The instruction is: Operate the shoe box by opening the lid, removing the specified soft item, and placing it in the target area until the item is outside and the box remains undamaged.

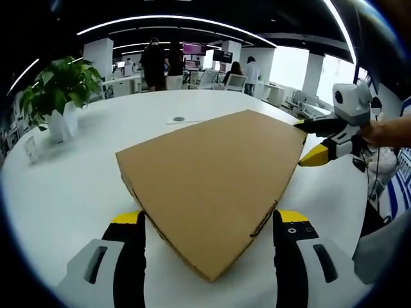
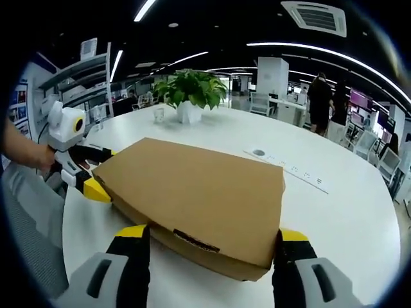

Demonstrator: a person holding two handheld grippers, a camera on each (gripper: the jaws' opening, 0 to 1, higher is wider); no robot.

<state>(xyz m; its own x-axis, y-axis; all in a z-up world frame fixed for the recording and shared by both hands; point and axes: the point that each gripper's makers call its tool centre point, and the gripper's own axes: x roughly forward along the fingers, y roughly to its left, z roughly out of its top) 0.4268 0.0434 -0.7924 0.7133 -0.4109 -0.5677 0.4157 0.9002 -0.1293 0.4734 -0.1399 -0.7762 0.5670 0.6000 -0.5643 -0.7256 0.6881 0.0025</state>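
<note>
A wide white table leaves open room on all sides of the closed brown shoe box lying near its edge, contents hidden, no print readable. The left gripper straddles one box corner, jaws apart; the right gripper flanks another side, jaws spread. A potted plant stands well apart.

Bright ceiling strip lights, sharp, edges bowed.
</note>
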